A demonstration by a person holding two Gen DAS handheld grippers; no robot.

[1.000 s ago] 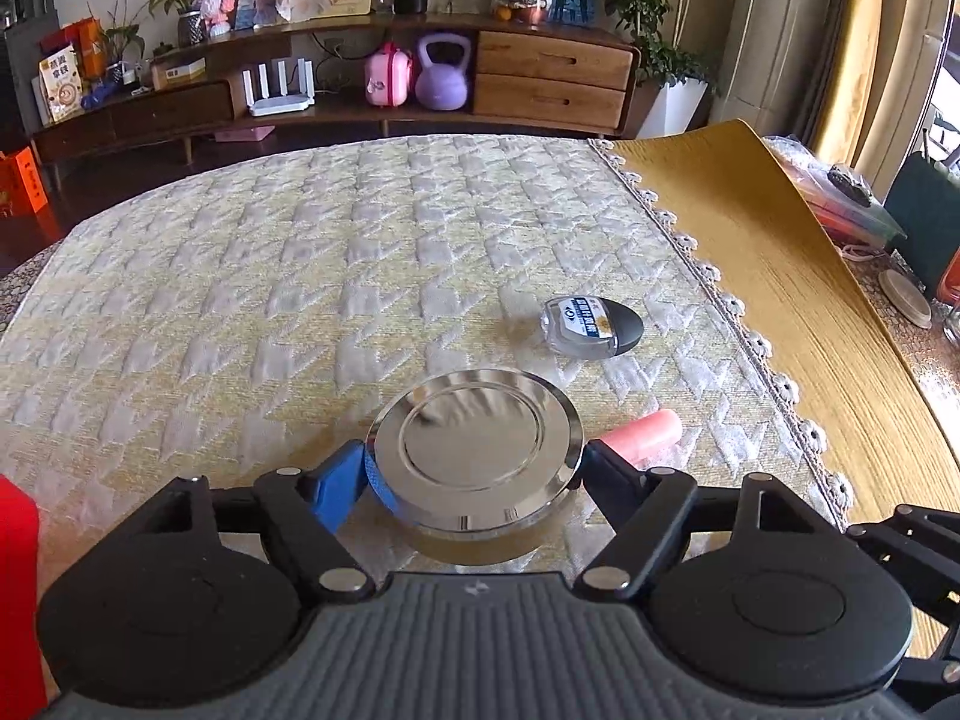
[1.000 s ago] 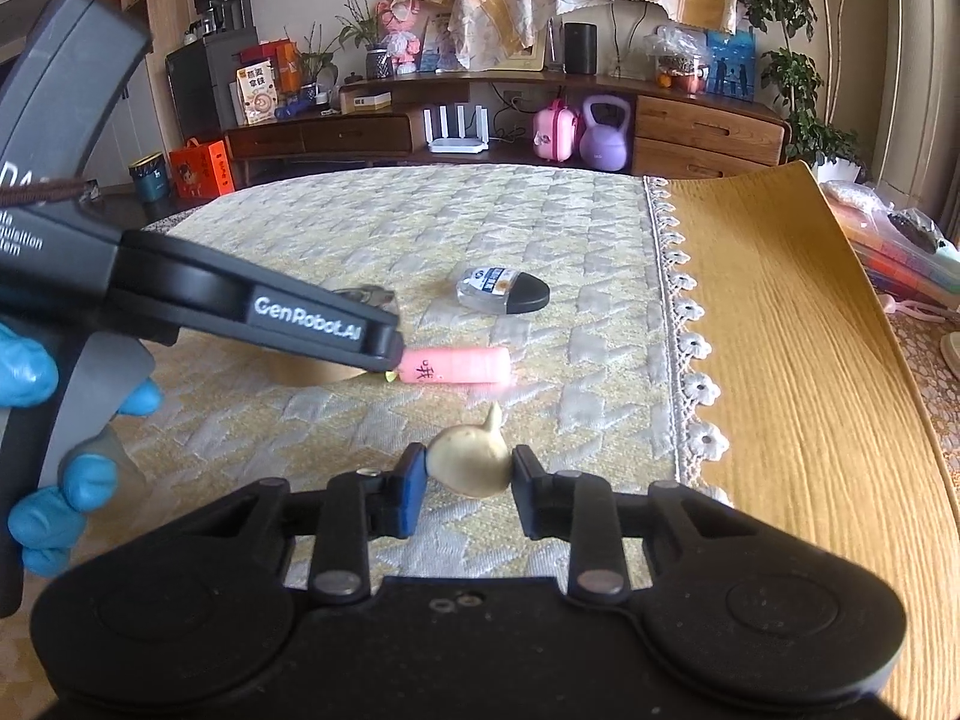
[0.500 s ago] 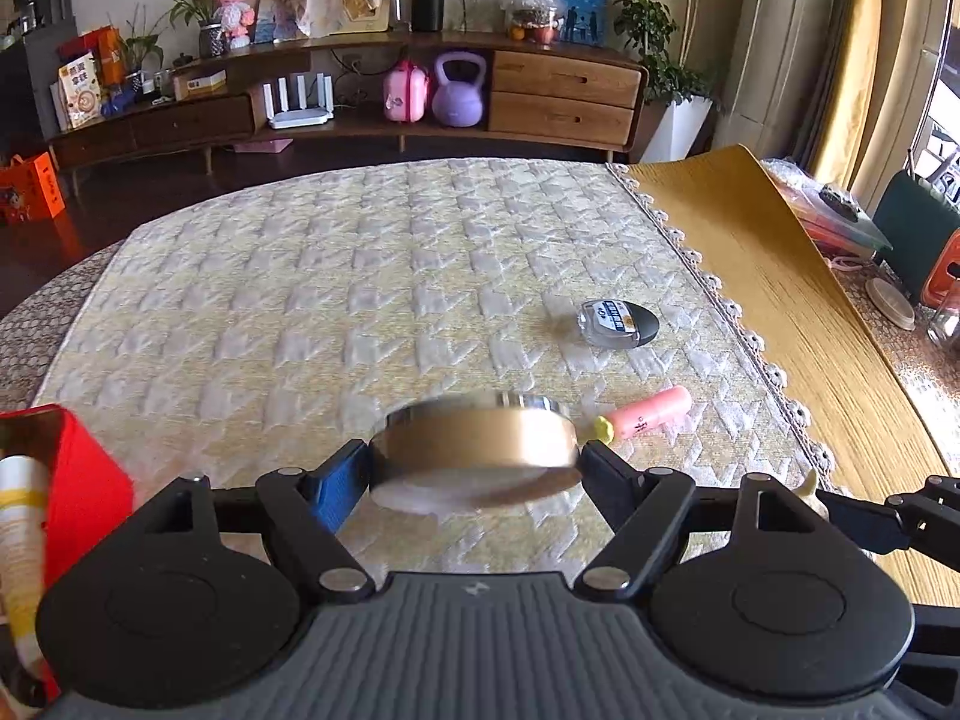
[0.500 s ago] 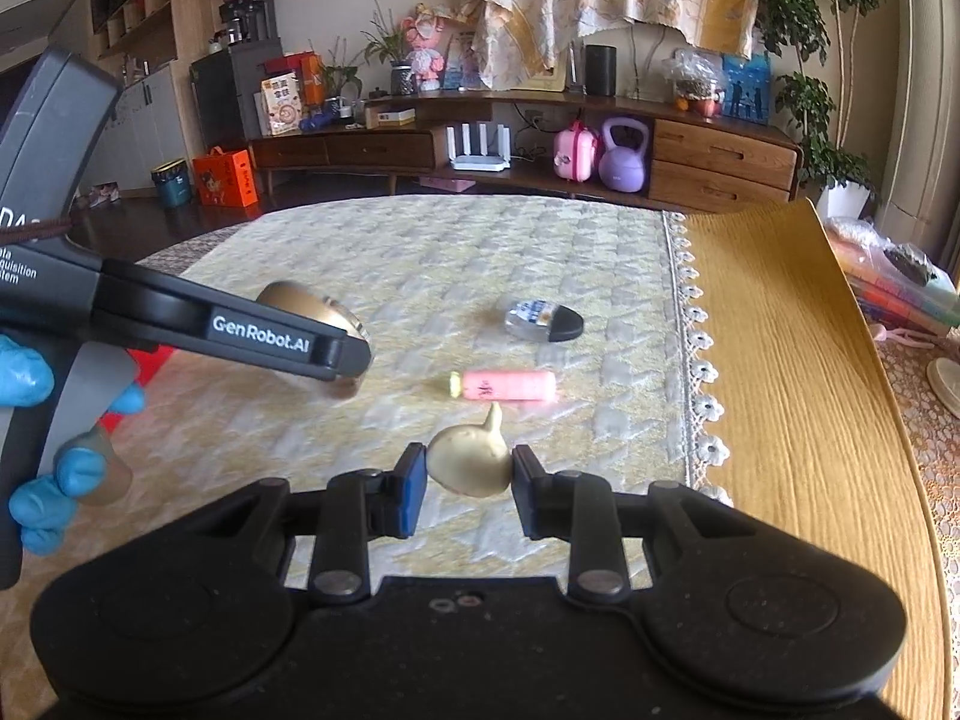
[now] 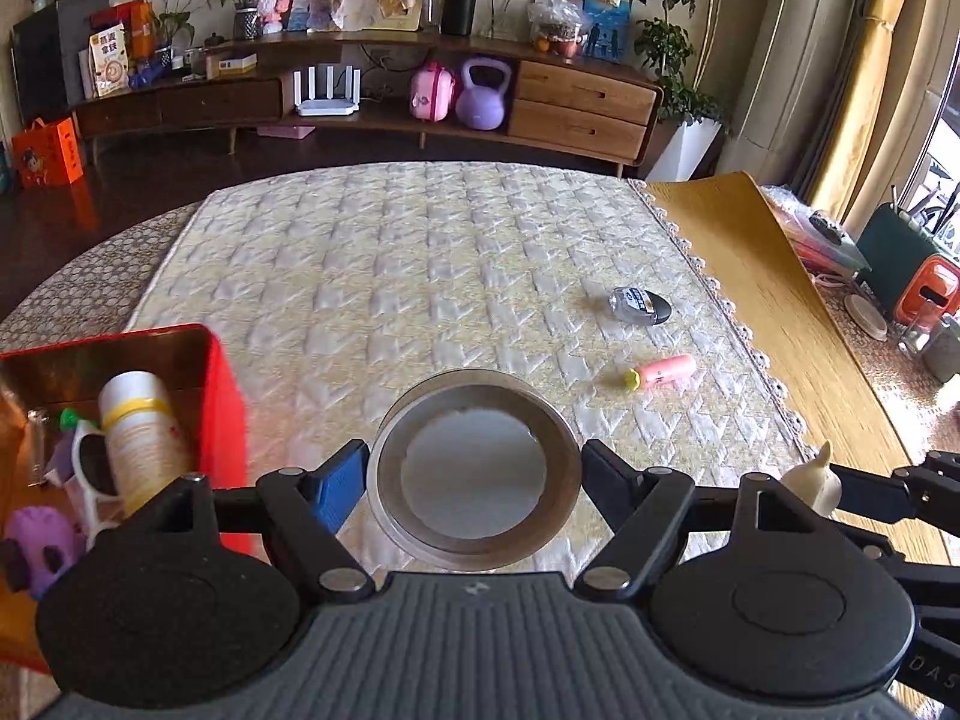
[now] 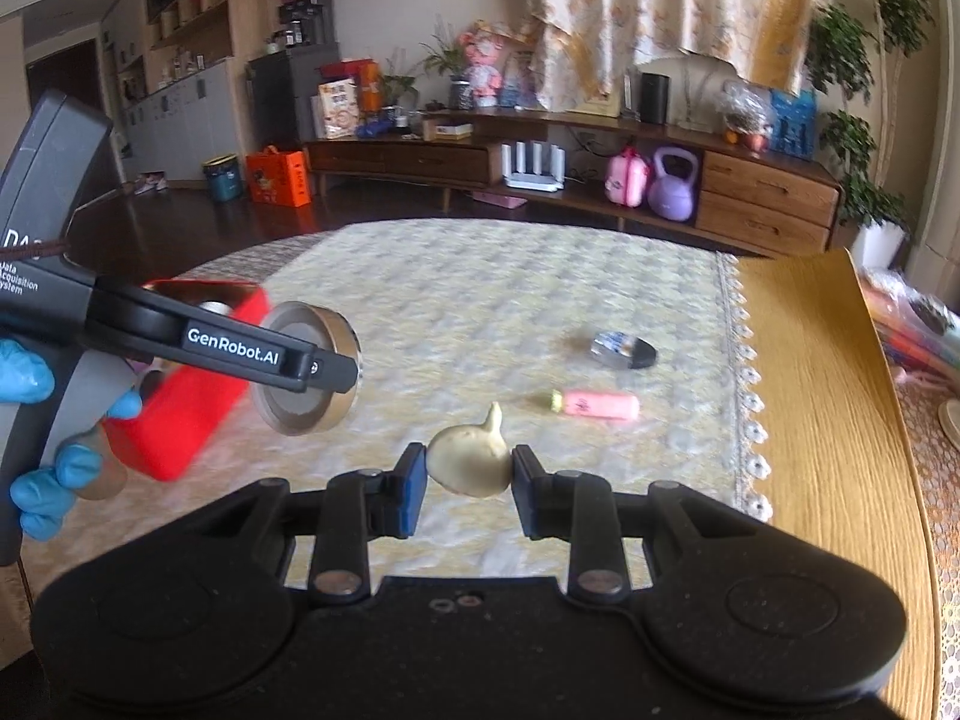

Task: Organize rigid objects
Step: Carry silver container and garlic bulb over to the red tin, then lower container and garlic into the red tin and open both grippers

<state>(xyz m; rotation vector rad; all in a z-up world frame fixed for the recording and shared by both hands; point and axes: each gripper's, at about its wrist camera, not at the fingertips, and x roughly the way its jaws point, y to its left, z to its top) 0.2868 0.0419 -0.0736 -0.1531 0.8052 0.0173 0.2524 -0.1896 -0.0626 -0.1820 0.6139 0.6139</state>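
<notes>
Biggest thing here is the table (image 5: 420,252) with its quilted cream cloth, and at its left edge sits the red box (image 5: 225,396), already holding a white bottle (image 5: 141,438) and a few other bits. The left gripper (image 5: 474,480) is clamped across the rim of a round metal tin (image 5: 474,474), held in the air just right of the box. A second ago the tin showed its shiny flat face and sat low over the cloth with no box in sight; now its open side faces the camera and the box is right there.

My guess is the tin is stiff and light but slick on the sides, so gripping across the full width like this seems the safe hold. It would probably slip if tilted much more.

The right gripper (image 6: 468,471) is squeezed on a small cream garlic-shaped piece (image 6: 471,462), lifted higher than before. It looks hard and lumpy, best pinched at the fat middle.

Left on the cloth: a small clear bottle (image 5: 639,305) and a pink tube (image 5: 663,371), near each other.
</notes>
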